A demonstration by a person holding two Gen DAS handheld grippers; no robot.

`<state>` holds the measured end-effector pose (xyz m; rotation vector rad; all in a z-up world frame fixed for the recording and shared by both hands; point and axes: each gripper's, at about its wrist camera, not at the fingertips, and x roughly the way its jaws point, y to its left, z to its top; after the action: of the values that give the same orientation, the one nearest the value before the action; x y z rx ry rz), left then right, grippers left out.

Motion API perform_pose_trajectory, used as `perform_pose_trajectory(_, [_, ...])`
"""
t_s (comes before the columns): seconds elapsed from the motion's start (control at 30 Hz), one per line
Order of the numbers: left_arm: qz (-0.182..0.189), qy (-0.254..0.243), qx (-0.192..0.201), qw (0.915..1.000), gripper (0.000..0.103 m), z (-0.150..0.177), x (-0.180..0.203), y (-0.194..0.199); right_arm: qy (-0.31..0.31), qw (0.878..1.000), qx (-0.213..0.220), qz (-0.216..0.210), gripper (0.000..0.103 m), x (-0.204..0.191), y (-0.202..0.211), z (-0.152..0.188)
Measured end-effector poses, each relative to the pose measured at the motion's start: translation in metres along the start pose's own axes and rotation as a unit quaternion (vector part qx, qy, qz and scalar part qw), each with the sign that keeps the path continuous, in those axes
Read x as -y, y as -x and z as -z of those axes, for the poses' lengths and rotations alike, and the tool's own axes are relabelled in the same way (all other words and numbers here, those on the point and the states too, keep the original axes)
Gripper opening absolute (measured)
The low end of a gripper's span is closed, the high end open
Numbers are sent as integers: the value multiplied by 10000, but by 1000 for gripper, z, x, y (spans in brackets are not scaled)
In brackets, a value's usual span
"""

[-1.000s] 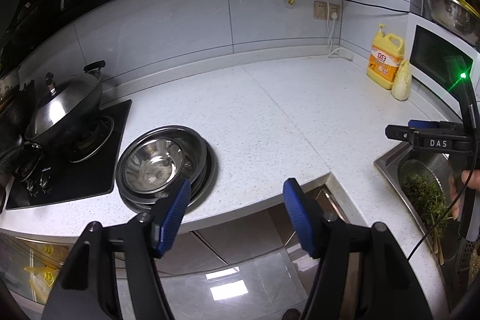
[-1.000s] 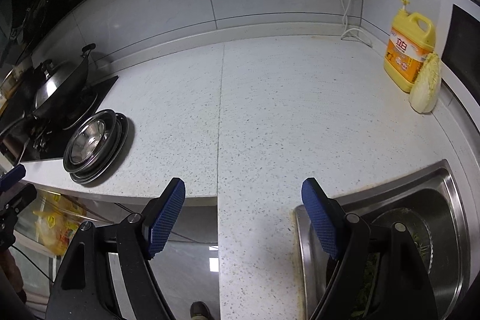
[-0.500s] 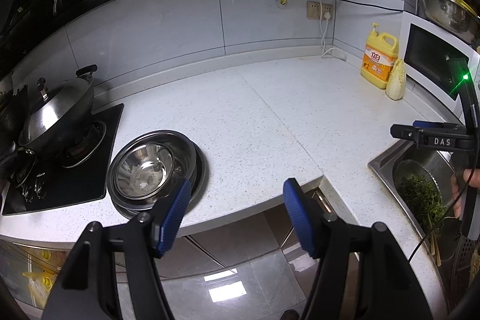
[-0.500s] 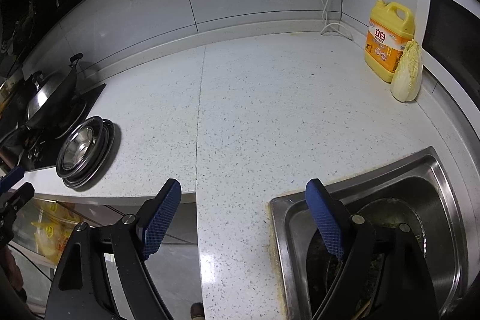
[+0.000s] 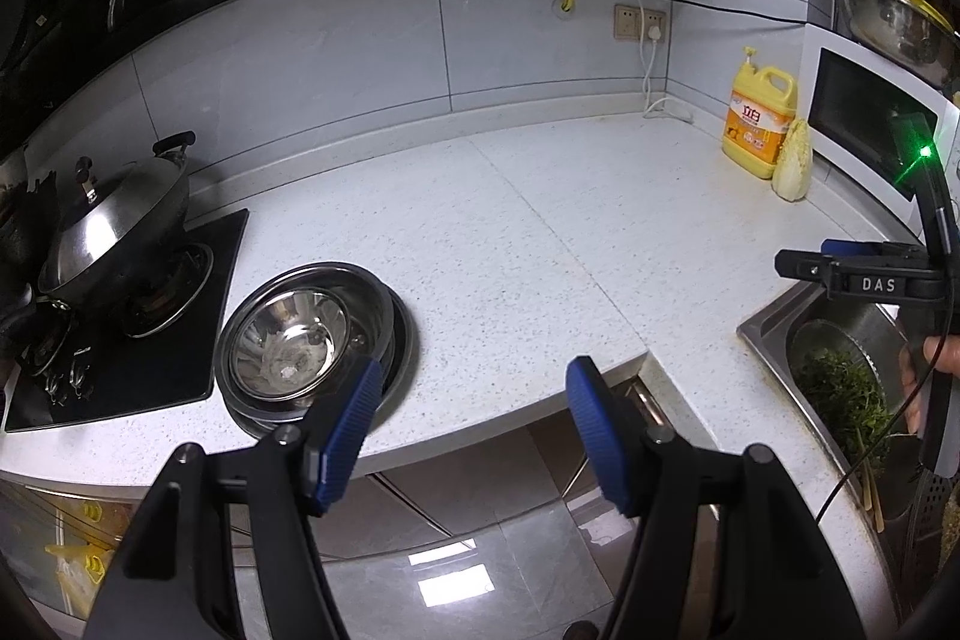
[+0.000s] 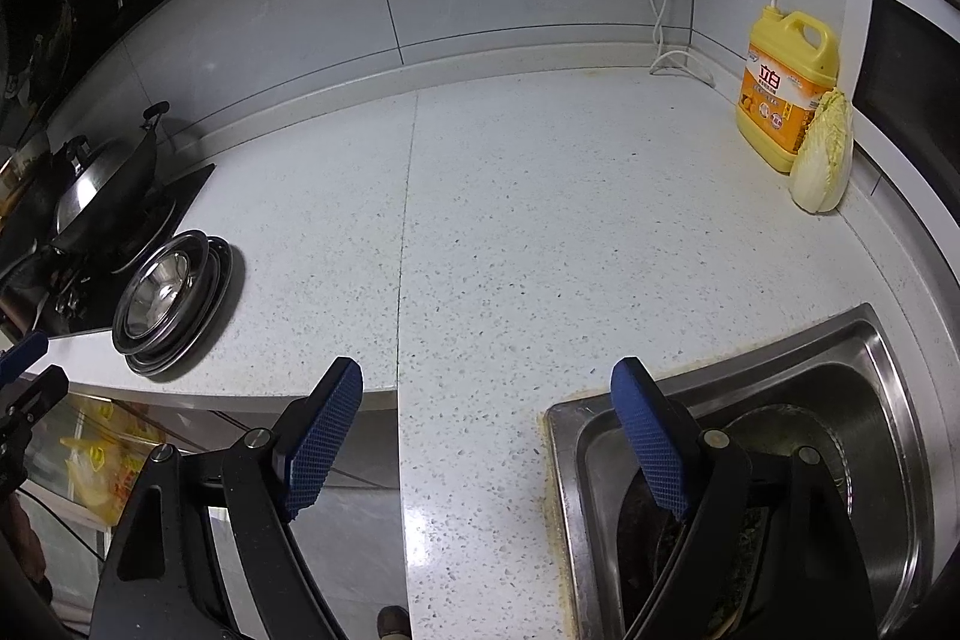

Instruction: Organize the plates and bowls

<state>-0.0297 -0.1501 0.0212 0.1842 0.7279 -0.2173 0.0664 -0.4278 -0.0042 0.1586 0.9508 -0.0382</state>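
**Both grippers empty and wide above the counter's front edge**

The jaws of the left gripper [image 5: 471, 400] stood wide apart with nothing between them, and those of the right gripper [image 6: 486, 430] were likewise spread and empty. Both tools pointed forward and down over the front edge of the speckled white counter [image 5: 528, 232]. The left one hung in front of the curved edge, its left blue pad overlapping the near rim of the stack of steel bowls and plates [image 5: 312, 334] in that view; whether it touched the rim could not be told. The right one hovered across the counter's edge and the near corner of the sink [image 6: 864, 370], seen from the left wrist camera as a black bar with a green light above it and part of a hand [image 5: 942, 352] behind.

There was one stack of steel dishes, a small bowl nested on top of several wider ones; the exact count of layers could not be read. It sat at the counter's front, just beside the black hob [image 5: 120, 358], which carried one lidded wok [image 5: 114, 232]. One yellow detergent jug [image 6: 786, 94] and one cabbage [image 6: 822, 160] stood touching in the far right corner, beside the microwave [image 5: 864, 130]. Greens lay in a strainer in the sink.

Between the stack and the sink the counter lay open, and floor showed below its front edge.
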Motion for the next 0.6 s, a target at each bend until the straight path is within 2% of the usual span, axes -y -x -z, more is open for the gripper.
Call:
perform_pose_trajectory(0.27, [-150,-76,62,9998,63,1,1,2,33,10000,-16,20,81,-2,-1,0])
perform_pose_trajectory(0.43, [-127,69,105,9998,63,1,-5,3,45,10000,-28,24,83,-2,-3,0])
perform_pose_trajectory(0.6, [-143,148,132,9997,63,-1,-11,2,90,10000,42,7,98,-4,-2,-2])
